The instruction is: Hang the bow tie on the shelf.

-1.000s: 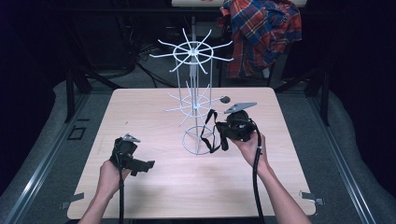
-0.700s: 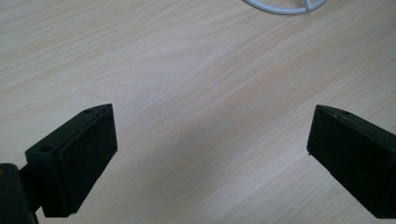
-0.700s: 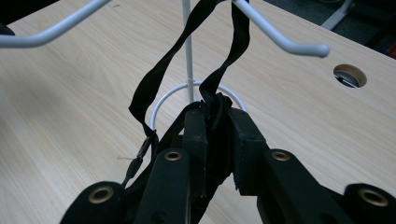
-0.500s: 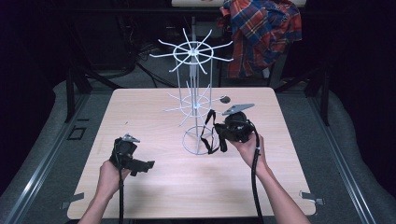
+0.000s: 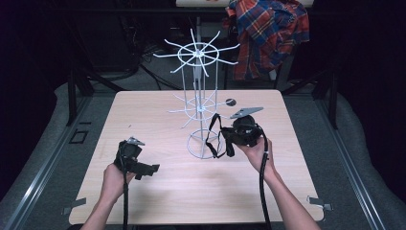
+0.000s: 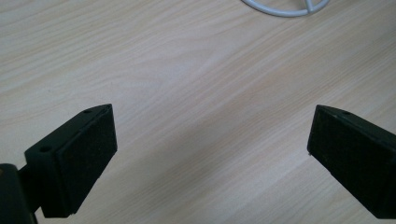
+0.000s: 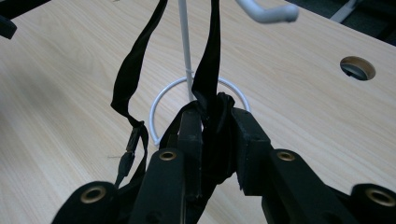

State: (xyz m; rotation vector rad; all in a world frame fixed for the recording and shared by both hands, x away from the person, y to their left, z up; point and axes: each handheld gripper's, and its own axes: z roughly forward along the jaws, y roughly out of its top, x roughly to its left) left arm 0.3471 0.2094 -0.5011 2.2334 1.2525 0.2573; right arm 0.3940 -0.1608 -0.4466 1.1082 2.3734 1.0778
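A white wire rack (image 5: pixel 198 91) stands mid-table on a ring base (image 5: pixel 193 149) (image 7: pixel 156 109) (image 6: pixel 280 11). A black strap (image 5: pixel 211 137) (image 7: pixel 133 74) hangs in loops from one of its lower hooks (image 7: pixel 267 12). My right gripper (image 5: pixel 226 143) (image 7: pixel 215 119), just right of the ring base, is shut on a bunched part of the strap; its jaws have just been opening a little, with the strap still pinched between them. My left gripper (image 5: pixel 149 168) (image 6: pixel 210 140) hovers low over bare wood at the front left, jaws wide open with nothing between them.
The wooden table (image 5: pixel 143 115) has a round cable hole (image 5: pixel 230 101) (image 7: pixel 357 68) behind the rack. A plaid shirt (image 5: pixel 268 33) hangs beyond the far edge. Dark floor surrounds the table.
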